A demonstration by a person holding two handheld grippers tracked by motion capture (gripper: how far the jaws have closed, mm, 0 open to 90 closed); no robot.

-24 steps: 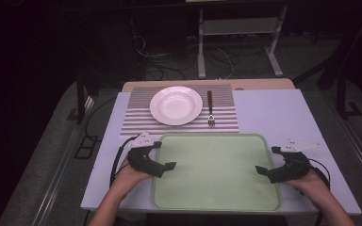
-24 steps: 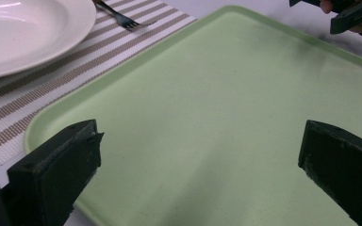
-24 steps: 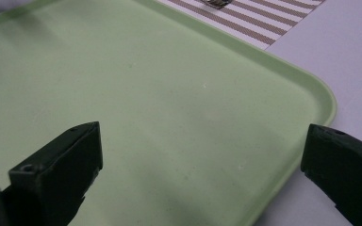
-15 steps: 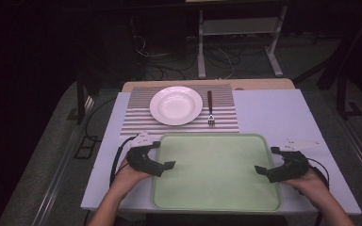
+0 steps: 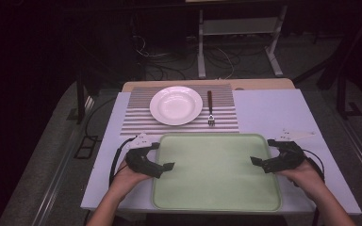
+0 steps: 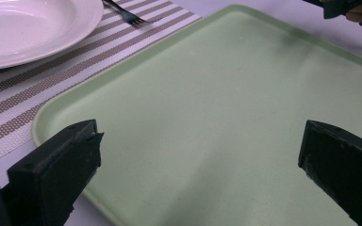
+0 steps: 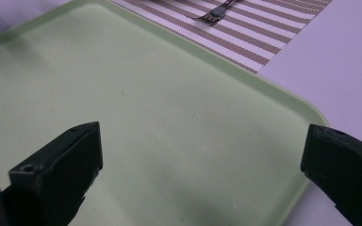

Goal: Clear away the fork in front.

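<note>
Both claws, left claw (image 5: 166,166) and right claw (image 5: 256,161), gape wide and empty over opposite ends of the green tray (image 5: 217,197), seemingly poised to lift it level off the counter (image 5: 273,113).

1. Green tray (image 5: 217,188): lay flat at the near edge of the white desk (image 5: 273,113).
2. Left tongs (image 5: 162,160): reached over the tray's left rim, jaws apart, nothing between them.
3. Right tongs (image 5: 259,160): reached over the right rim, jaws apart.
4. Striped placemat (image 5: 134,122): lay beyond the tray, bearing a white plate (image 5: 176,105) and, just right of it, a fork (image 5: 210,108).
</note>
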